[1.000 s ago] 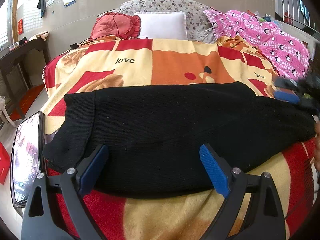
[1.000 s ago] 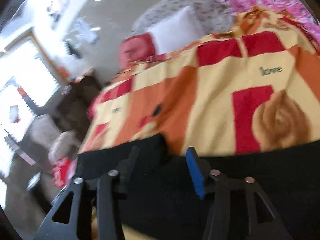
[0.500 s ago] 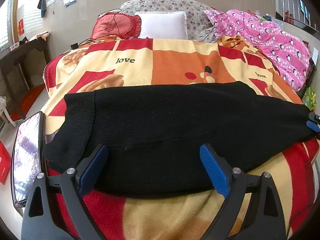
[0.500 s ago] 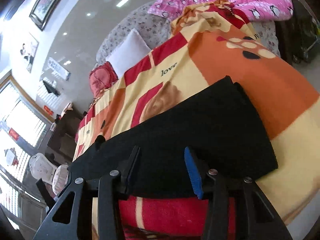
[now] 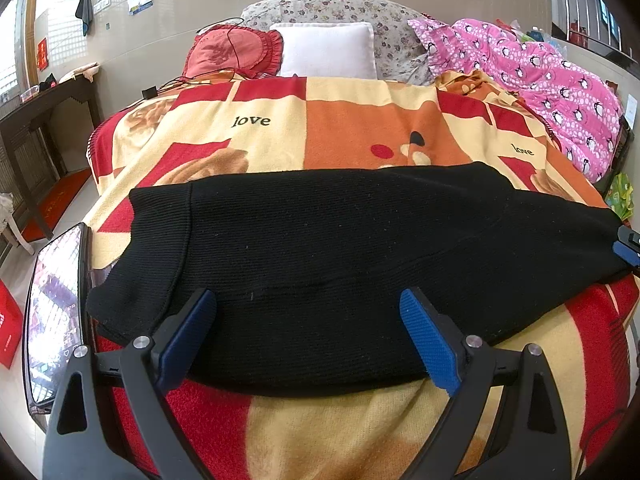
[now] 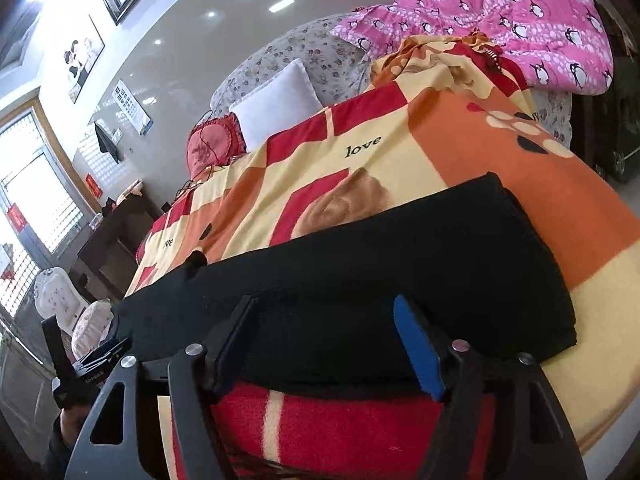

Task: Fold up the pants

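Note:
Black knit pants (image 5: 340, 256) lie flat across the near part of the bed, folded lengthwise, waistband to the left. My left gripper (image 5: 306, 316) stands open over their near edge, nothing pinched between its blue pads. In the right wrist view the same pants (image 6: 400, 272) stretch away to the left. My right gripper (image 6: 324, 328) hovers at their near edge by the right end, its jaws opening, cloth below them but not pressed. Its blue fingertip (image 5: 626, 250) shows at the far right of the left wrist view.
A red, orange and cream blanket (image 5: 360, 136) covers the bed. A white pillow (image 5: 326, 54), a red cushion (image 5: 234, 50) and a pink penguin quilt (image 5: 540, 76) lie at the head. A tablet (image 5: 54, 312) hangs at the left bed edge. A dark wooden table (image 5: 36, 120) stands left.
My right gripper swung from the middle of the pants to their right end and its jaws widened. The left gripper and the pants stayed still.

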Demonstrator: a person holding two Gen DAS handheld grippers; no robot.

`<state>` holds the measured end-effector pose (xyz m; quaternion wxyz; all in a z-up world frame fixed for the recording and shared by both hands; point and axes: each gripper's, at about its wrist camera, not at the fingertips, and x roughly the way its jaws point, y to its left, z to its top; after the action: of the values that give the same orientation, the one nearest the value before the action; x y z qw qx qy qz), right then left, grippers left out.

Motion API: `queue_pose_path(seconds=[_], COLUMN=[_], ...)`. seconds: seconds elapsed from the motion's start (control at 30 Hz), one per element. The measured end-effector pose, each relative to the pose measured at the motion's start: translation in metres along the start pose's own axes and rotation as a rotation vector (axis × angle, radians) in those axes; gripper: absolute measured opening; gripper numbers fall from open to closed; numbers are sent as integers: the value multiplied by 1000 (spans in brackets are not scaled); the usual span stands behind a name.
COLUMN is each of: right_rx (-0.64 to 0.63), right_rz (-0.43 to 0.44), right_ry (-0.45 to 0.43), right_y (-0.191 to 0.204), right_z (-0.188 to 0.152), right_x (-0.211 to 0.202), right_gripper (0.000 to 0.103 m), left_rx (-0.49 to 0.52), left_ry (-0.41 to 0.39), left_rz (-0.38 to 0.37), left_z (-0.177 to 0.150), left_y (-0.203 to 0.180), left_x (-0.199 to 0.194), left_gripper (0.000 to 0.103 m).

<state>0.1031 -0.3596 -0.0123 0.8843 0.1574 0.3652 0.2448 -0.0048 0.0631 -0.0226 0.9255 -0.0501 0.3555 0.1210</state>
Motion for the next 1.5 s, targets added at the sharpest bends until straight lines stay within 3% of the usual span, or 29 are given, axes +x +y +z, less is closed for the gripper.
queue_pose_path(seconds=[0.17, 0.27, 0.37, 0.5, 0.6, 0.67, 0.77, 0.87, 1.03, 1.17, 1.23, 1.27, 1.33, 1.4, 1.43, 1.5], right_rx=[37, -92, -282, -448, -533, -646, -629, -568, -601, -633, -606, -591, -535, -440, -348, -161], right_rz=[1, -6, 30, 86, 79, 28, 65, 100, 119, 143, 172, 192, 218, 210, 174, 94], right_ry=[-4, -40, -16, 117, 232, 313, 460, 541, 615, 652, 613, 581, 467, 291, 166, 27], right_y=[5, 31, 68, 108, 128, 143, 141, 134, 140, 145, 145, 143, 134, 115, 94, 52], right_z=[4, -5, -30, -75, -114, -138, -149, -147, -154, -158, -152, -145, -122, -90, -68, -41], right_x=[-10, -25, -33, -17, -1, 9, 27, 37, 44, 45, 34, 27, -1, -38, -61, -84], right_gripper=[71, 71, 71, 70, 70, 73, 78, 81, 95, 101, 97, 90, 86, 87, 87, 88], left_rx=[0, 0, 1, 5, 8, 7, 9, 9, 11, -31, -23, -21, -23, -32, -43, -53], left_ry=[0, 0, 0, 1, 1, 1, 1, 1, 3, -53, -68, -65, -30, 18, 23, 18], left_rz=[1, 1, 2, 2, 2, 4, 7, 9, 22, -74, -122, -133, -139, -132, -136, -140], left_z=[0, 0, 0, 1, 0, 0, 0, 0, 7, 20, 25, 25, 20, 17, 17, 17], left_y=[0, -1, -1, -1, -1, -1, 0, -1, -3, -4, -10, -12, -17, -18, -18, -18], left_x=[0, 0, 0, 0, 0, 0, 0, -1, -4, -18, -19, -17, -6, 4, 5, 4], left_gripper=[94, 94, 94, 94, 95, 95, 95, 95, 95, 95, 95, 95, 95, 95, 95, 95])
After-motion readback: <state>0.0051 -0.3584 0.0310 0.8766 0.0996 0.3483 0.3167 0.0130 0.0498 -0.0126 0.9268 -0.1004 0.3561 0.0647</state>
